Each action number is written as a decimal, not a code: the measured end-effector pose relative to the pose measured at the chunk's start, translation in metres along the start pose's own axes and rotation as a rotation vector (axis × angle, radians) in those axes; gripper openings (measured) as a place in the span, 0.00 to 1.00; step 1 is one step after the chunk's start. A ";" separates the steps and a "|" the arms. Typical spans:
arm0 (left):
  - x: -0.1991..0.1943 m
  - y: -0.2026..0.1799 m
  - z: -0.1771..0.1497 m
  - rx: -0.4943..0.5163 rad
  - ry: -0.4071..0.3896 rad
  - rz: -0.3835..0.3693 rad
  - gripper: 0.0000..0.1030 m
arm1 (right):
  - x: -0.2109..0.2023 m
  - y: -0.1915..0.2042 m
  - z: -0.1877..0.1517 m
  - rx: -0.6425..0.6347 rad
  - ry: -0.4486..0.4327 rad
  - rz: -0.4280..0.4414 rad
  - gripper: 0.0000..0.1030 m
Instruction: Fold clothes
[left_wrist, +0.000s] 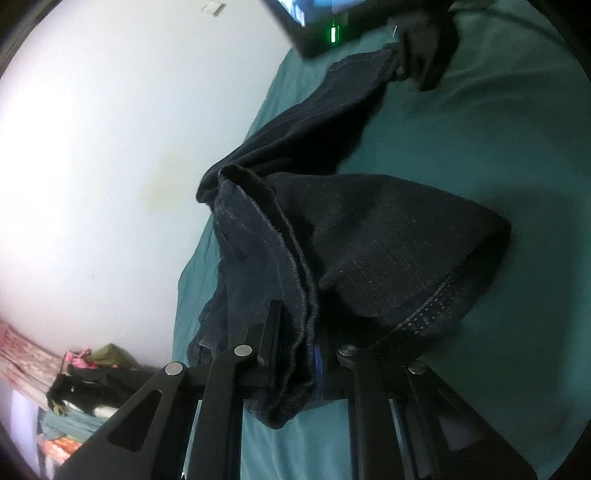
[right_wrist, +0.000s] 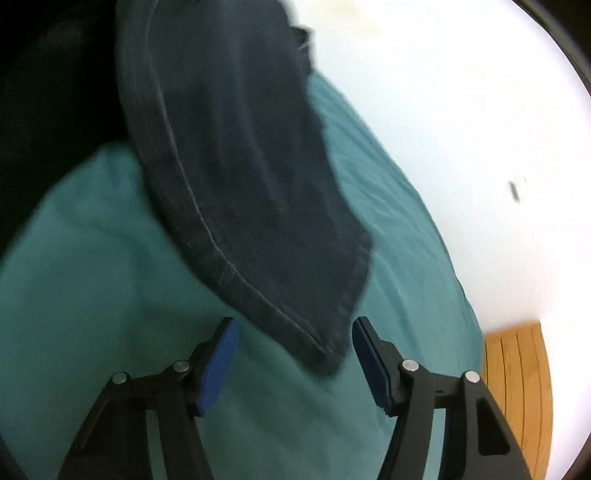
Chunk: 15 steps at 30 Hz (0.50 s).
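1 pair of dark denim jeans (left_wrist: 354, 236), with 2 legs visible in the left wrist view: 1 bunched near the camera and 1 stretching away across the bed; the right wrist view shows 1 hemmed leg end (right_wrist: 258, 206). 1 teal bedsheet (left_wrist: 498, 140) lies under it all. 2 grippers: 1 left gripper (left_wrist: 295, 343) and 1 right gripper (right_wrist: 293, 354), each with 2 black fingers; 2 blue pads (right_wrist: 218, 369) show on the right one. 1 white wall (left_wrist: 92, 147). 1 heap of mixed clothes (left_wrist: 85, 384) in the far corner, too jumbled to count. 1 patch of wooden floor (right_wrist: 517, 387). 1 small green light (left_wrist: 333, 33) on 1 dark device
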<state>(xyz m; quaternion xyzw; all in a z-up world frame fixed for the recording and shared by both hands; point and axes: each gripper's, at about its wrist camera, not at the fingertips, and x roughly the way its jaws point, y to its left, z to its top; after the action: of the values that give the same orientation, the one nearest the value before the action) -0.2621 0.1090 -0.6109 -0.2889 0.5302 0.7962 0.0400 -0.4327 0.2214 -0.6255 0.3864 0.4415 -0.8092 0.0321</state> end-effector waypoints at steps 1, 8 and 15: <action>0.000 -0.003 0.000 0.004 -0.001 -0.002 0.12 | 0.007 0.005 0.002 -0.025 -0.019 -0.015 0.58; 0.008 0.000 -0.002 -0.016 -0.005 0.002 0.08 | 0.029 0.009 0.015 -0.045 -0.196 -0.166 0.69; 0.006 -0.013 -0.001 0.030 -0.010 0.042 0.08 | 0.057 -0.035 0.019 0.211 -0.148 -0.174 0.96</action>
<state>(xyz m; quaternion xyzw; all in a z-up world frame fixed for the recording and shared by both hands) -0.2616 0.1126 -0.6250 -0.2731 0.5478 0.7902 0.0305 -0.4979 0.2452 -0.6325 0.2874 0.3824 -0.8769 -0.0464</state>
